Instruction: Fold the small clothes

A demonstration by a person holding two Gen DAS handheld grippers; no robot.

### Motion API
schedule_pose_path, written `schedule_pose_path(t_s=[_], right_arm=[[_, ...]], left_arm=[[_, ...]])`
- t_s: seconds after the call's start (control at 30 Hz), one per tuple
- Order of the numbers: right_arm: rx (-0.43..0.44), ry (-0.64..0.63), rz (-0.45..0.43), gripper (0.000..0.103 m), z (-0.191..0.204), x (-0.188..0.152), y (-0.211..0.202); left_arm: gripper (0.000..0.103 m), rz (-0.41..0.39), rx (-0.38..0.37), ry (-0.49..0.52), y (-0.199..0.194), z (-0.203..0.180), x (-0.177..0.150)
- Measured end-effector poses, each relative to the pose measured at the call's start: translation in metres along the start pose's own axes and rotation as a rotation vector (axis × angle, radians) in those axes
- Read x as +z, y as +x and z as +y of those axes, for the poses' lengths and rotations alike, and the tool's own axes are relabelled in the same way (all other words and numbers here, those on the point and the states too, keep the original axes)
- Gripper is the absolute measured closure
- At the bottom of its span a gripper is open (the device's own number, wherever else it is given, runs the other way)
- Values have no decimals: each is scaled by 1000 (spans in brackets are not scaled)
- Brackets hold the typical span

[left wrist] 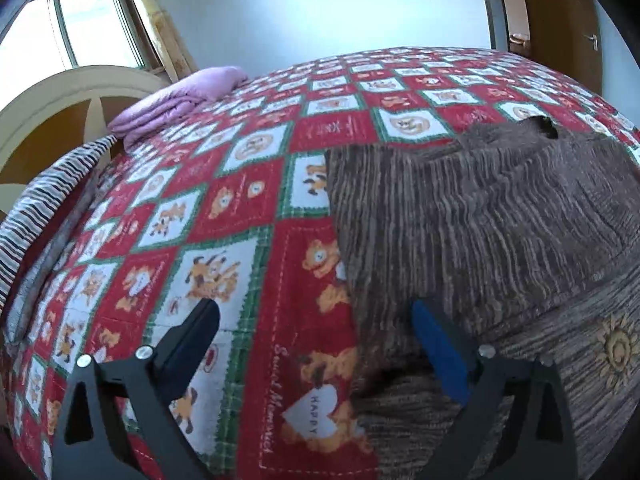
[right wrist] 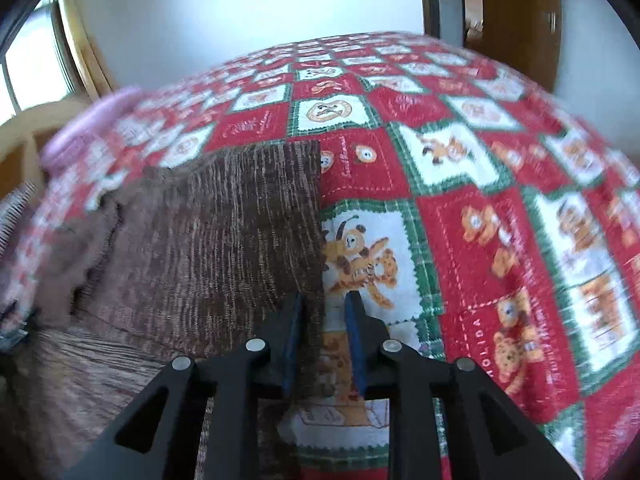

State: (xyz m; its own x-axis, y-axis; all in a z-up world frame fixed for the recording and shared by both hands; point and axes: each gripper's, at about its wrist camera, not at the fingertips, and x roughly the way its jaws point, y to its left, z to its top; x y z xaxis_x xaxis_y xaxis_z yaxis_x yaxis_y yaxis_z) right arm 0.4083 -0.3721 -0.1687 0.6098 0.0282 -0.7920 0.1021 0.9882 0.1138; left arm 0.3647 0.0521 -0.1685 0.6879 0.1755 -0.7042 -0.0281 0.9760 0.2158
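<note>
A brown ribbed knit garment (left wrist: pixel 480 220) lies flat on the red, green and white teddy-bear quilt (left wrist: pixel 224 208), part folded, with a sun emblem (left wrist: pixel 618 354) on its near part. My left gripper (left wrist: pixel 316 324) stands wide open just above its left edge; the blue-padded finger (left wrist: pixel 436 344) is over the knit and the other finger over the quilt. In the right wrist view the garment (right wrist: pixel 224 232) fills the left half. My right gripper (right wrist: pixel 325 320) stands slightly open at its right edge. A strip of knit lies between the pads, with a gap of quilt (right wrist: pixel 480 208) showing beside it.
A folded purple blanket (left wrist: pixel 180 100) lies at the far left of the bed, near a striped cloth (left wrist: pixel 48 200) and the curved headboard (left wrist: pixel 60 92). A window is behind it. A brown door (left wrist: pixel 560 20) stands beyond the bed's far right corner.
</note>
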Motion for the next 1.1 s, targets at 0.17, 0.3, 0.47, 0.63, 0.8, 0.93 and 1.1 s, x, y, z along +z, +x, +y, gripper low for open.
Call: schedule_pose_path(t_s=[0.17,0.3,0.47,0.63,0.8,0.93,1.1], right_arm=[[-25,-35,-38,79,6,-4,1],[28,7,-40,79,-4,-6,0],[0,0,-36,76,2,-7,-16],[35,-14,-59,73,13,-26,-47],[58,-53,-29,73,22,-52,-64],[64,-72,-12,73,27,-72,-73],[67,-71,-5,73,29,-90,-81]], left_arm=[[2,40,-93,-106,-11,19,-15],[0,84,-126,-132,-19,24,-28],[0,38,-106,-91,-39,19,-35],[0,-5,-85,-27,-55,8,-42],[0,-26,-93,6,-68,-1,-48],[0,-31,-118,24,-79,-6,-55],[0,-27,-136,29,-87,-8,-62]])
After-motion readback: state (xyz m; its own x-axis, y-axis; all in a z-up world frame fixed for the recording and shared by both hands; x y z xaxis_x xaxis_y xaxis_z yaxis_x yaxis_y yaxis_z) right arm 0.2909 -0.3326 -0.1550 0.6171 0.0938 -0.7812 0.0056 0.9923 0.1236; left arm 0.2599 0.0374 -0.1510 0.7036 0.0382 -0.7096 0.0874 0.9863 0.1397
